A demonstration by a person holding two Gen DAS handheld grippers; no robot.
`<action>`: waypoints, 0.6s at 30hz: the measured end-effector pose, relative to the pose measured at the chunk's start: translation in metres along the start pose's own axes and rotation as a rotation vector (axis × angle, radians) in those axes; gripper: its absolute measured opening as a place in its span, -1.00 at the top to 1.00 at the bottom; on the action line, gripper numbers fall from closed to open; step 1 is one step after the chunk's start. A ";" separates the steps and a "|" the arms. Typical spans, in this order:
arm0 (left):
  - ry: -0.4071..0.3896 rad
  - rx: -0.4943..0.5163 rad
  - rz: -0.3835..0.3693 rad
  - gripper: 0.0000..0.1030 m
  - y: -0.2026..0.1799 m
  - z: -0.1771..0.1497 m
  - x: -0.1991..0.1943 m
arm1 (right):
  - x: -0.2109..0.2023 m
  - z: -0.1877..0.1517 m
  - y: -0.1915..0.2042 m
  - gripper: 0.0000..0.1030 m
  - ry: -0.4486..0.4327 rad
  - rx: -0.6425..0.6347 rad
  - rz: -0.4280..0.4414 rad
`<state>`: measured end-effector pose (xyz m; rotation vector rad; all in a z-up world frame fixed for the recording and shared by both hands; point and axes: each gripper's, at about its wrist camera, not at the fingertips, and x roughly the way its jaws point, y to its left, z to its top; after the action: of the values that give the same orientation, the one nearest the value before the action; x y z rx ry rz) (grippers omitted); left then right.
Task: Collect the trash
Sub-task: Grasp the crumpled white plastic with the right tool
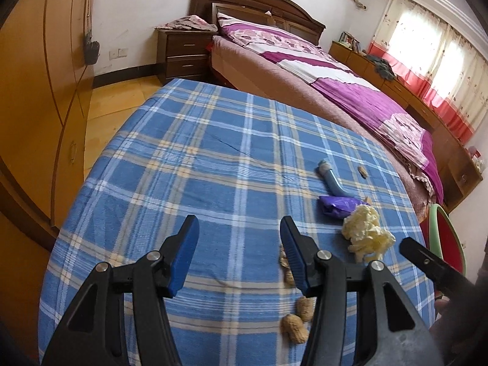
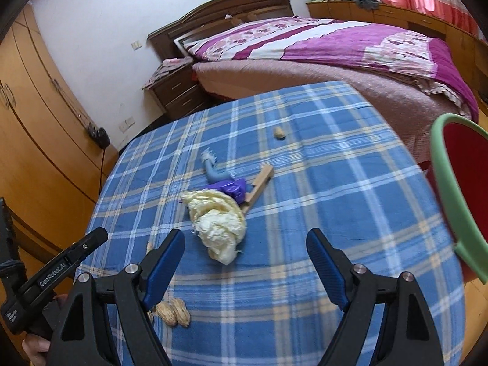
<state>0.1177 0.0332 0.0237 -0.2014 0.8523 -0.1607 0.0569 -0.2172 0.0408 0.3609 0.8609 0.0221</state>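
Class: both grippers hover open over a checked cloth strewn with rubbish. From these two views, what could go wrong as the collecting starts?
1. The crumpled cream wad lies against the purple wrapper and wooden clip; a grab may drag those along.
2. The peanuts are small, so wide jaws may slip off.
3. The bin stands beside the table; a drop may miss.

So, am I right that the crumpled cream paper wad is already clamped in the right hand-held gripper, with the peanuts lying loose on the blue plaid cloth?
Not quite: the right hand-held gripper is open and empty. The crumpled cream paper wad lies on the blue plaid cloth just ahead of it, as the right wrist view shows. The peanuts do lie loose on the cloth.
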 end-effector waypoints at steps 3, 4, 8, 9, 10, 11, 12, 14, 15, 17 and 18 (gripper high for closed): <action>0.004 -0.011 0.005 -0.08 0.006 0.000 0.002 | 0.012 0.001 0.006 -0.63 0.019 -0.006 0.001; 0.005 -0.014 0.007 -0.08 0.008 0.001 0.003 | 0.017 0.002 0.008 -0.63 0.026 -0.007 0.001; 0.008 -0.028 0.015 -0.08 0.014 0.001 0.004 | 0.030 0.001 0.014 -0.62 0.045 -0.013 0.003; 0.009 -0.032 0.016 -0.08 0.016 0.001 0.005 | 0.031 0.001 0.014 -0.57 0.046 -0.014 0.003; 0.010 -0.033 0.017 -0.08 0.016 0.002 0.005 | 0.034 0.001 0.015 -0.49 0.048 -0.016 0.002; 0.011 -0.033 0.019 -0.08 0.016 0.002 0.006 | 0.035 0.001 0.015 -0.46 0.050 -0.018 0.001; 0.012 -0.033 0.020 -0.08 0.016 0.002 0.007 | 0.037 0.001 0.015 -0.40 0.053 -0.020 0.001; 0.012 -0.033 0.018 -0.08 0.017 0.002 0.007 | 0.041 0.000 0.015 -0.22 0.061 -0.025 0.005; 0.013 -0.030 0.017 -0.08 0.017 0.002 0.007 | 0.043 0.000 0.015 -0.11 0.064 -0.027 0.006; 0.016 -0.023 0.016 -0.08 0.015 0.001 0.009 | 0.045 -0.001 0.015 0.08 0.071 -0.035 0.011; 0.018 -0.019 0.014 -0.08 0.014 0.001 0.009 | 0.045 -0.001 0.015 0.22 0.072 -0.038 0.013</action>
<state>0.1248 0.0447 0.0143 -0.2120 0.8729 -0.1411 0.0874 -0.1954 0.0115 0.3319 0.9282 0.0634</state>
